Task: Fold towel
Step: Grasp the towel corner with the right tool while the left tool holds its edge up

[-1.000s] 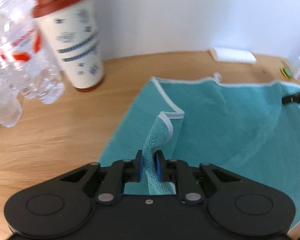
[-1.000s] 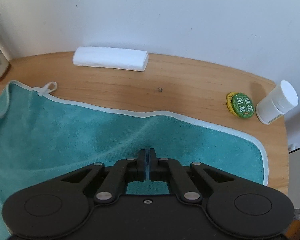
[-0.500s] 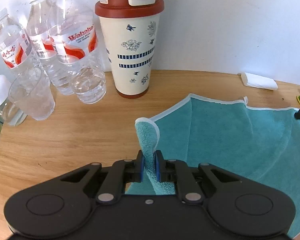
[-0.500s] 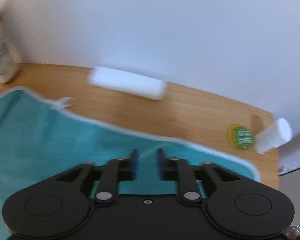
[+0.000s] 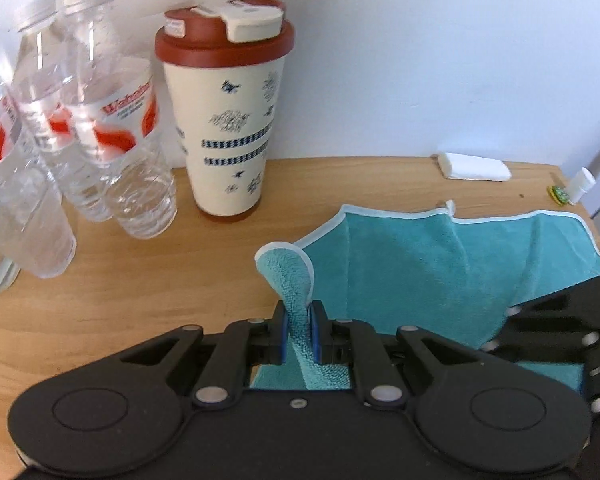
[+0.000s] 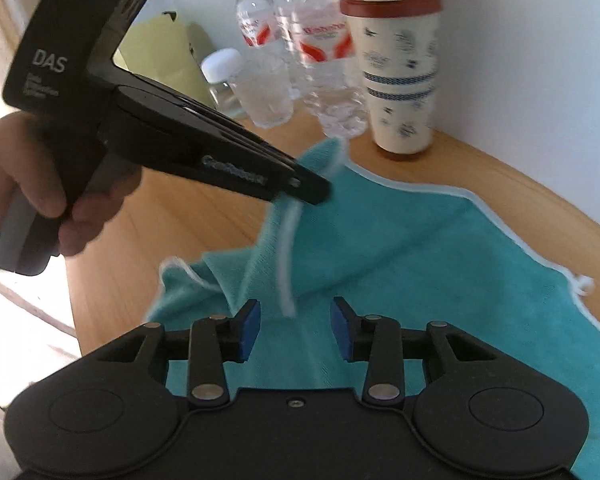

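The left gripper [image 5: 299, 334] is pinched on a corner of the teal towel [image 5: 440, 264], its blue-padded fingers [image 5: 283, 338] pressed against the cloth from both sides so that the white-edged corner curls up and over above them. The rest of the towel lies spread on the wooden table [image 5: 120, 288], rumpled into soft ridges, with its white-piped far edge and a small hanging loop [image 5: 450, 205] toward the wall. In the right wrist view the right gripper [image 6: 295, 330] hangs over the towel with its jaws spread wide and nothing between them; a raised fold of the cloth stands just ahead of the gap. The same view shows a person's hand [image 6: 40, 184] wrapped around the handle of the left gripper, whose tip lifts the towel corner off the table. Behind the towel, near the wall, stand a cream travel cup [image 5: 230, 120] with a red-brown lid and, beside it, a cluster of clear water bottles [image 5: 100, 128] with red and white labels. Farther right along the wall lie a folded white cloth [image 5: 474, 166], a small green bottle cap [image 5: 559, 194] and a small white container [image 5: 582, 184] just beside it. A yellow-green bag [image 6: 160, 60] sits behind the bottles in the right wrist view.
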Demonstrator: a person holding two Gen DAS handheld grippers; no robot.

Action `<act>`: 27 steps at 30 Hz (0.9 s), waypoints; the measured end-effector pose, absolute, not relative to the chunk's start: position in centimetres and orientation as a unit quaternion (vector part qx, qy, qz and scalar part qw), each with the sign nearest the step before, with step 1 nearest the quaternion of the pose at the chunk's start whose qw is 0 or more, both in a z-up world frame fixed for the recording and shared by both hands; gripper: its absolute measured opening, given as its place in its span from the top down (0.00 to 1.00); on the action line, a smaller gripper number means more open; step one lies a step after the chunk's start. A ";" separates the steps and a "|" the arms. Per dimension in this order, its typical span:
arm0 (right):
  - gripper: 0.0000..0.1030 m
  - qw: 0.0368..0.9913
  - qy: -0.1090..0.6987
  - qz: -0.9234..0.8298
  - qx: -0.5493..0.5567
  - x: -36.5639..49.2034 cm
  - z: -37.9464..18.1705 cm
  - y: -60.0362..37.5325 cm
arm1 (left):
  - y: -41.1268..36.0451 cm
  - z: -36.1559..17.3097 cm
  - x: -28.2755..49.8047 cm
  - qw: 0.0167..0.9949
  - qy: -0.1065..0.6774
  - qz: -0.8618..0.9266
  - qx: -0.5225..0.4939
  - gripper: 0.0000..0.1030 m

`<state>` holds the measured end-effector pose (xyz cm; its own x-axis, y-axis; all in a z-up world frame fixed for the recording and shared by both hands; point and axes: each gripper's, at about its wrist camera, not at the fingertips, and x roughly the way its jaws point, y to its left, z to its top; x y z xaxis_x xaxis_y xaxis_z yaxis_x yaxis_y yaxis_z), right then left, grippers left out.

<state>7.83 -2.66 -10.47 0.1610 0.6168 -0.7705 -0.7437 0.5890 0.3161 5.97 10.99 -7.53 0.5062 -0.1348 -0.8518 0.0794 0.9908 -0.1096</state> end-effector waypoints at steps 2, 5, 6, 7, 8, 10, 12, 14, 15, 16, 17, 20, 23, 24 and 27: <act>0.58 0.758 0.471 0.448 -0.058 8.0 -10.8 -1.9 | 11.1 -7.4 5.9 0.867 0.493 -0.071 -0.028 0.90; 0.59 0.757 0.471 0.451 -0.049 8.0 -11.2 -1.1 | 11.2 -7.4 5.9 0.867 0.491 -0.084 -0.027 0.90; 0.70 0.754 0.473 0.453 -0.041 8.0 -11.4 -0.9 | 11.2 -7.5 5.9 0.866 0.491 -0.087 -0.026 0.90; 0.97 0.747 0.483 0.456 -0.032 8.2 -11.7 -0.6 | 11.3 -7.5 5.9 0.866 0.491 -0.089 -0.026 0.90; 0.95 0.742 0.490 0.457 -0.025 8.2 -11.8 -0.5 | 11.3 -7.5 5.9 0.866 0.491 -0.091 -0.026 0.90; 0.95 0.744 0.491 0.453 -0.026 8.0 -11.5 -0.5 | 11.5 -7.4 5.9 0.867 0.490 -0.092 -0.025 0.90; 0.95 0.744 0.491 0.453 -0.015 8.1 -11.2 -0.6 | 12.1 -7.1 5.7 0.870 0.485 -0.083 -0.023 0.86; 0.95 0.751 0.486 0.446 -0.005 8.4 -10.6 -0.9 | 13.0 -6.5 5.1 0.877 0.473 -0.080 -0.028 0.74; 0.95 0.756 0.484 0.441 -0.003 8.6 -10.1 -1.1 | 13.5 -6.1 4.6 0.881 0.466 -0.080 -0.028 0.64; 0.95 0.759 0.482 0.437 0.000 8.8 -9.9 -1.3 | 14.1 -5.7 3.9 0.884 0.460 -0.077 -0.025 0.63; 0.95 0.763 0.482 0.431 0.004 9.1 -9.5 -1.5 | 14.6 -5.5 3.3 0.886 0.458 -0.071 -0.020 0.63; 0.95 0.770 0.480 0.419 0.026 10.2 -8.5 -2.0 | 15.8 -5.5 1.1 0.885 0.460 -0.077 -0.010 0.63; 0.95 0.775 0.480 0.408 0.049 11.3 -7.5 -2.4 | 16.4 -6.7 -2.1 0.874 0.471 -0.118 0.008 0.60; 0.95 0.775 0.482 0.404 0.061 11.7 -7.1 -2.4 | 16.0 -7.4 -2.6 0.868 0.479 -0.126 0.018 0.60; 0.95 0.778 0.483 0.397 0.061 12.3 -6.6 -2.0 | 14.4 -9.5 -3.5 0.851 0.502 -0.148 0.053 0.60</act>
<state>12.31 -2.00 -6.56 0.2190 0.6767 -0.7029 -0.5582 0.6777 0.4786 -3.53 14.41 -9.54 0.4530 -0.1984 -0.8691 0.3054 0.9505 -0.0577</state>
